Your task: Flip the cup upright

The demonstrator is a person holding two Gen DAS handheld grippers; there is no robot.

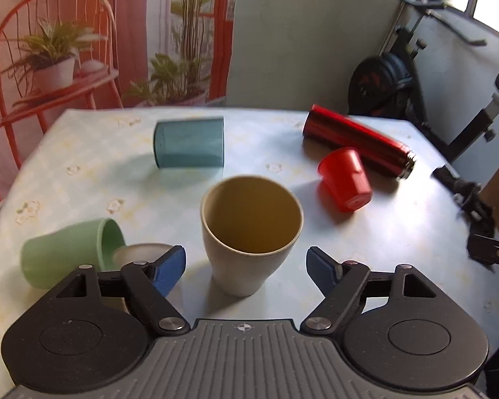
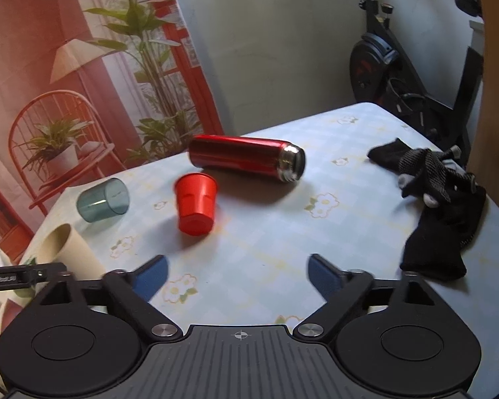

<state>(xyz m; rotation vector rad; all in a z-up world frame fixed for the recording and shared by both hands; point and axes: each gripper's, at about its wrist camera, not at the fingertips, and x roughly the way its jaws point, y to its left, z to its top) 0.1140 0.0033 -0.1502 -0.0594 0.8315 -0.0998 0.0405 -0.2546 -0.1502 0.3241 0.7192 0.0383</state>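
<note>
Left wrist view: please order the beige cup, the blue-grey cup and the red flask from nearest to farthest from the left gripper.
1. Beige cup: upright, directly ahead of the open left gripper, between its fingers.
2. Blue-grey cup: on its side, farther back, slightly left.
3. Red flask: lying at the far right of the table.

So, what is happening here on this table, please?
A person holds a claw in each hand and is setting tipped cups upright. The left claw is open around a beige cup that already stands upright. The green cup, the blue-grey cup and the red cup lie on their sides, like the red flask. The right claw is open and holds nothing.
</note>
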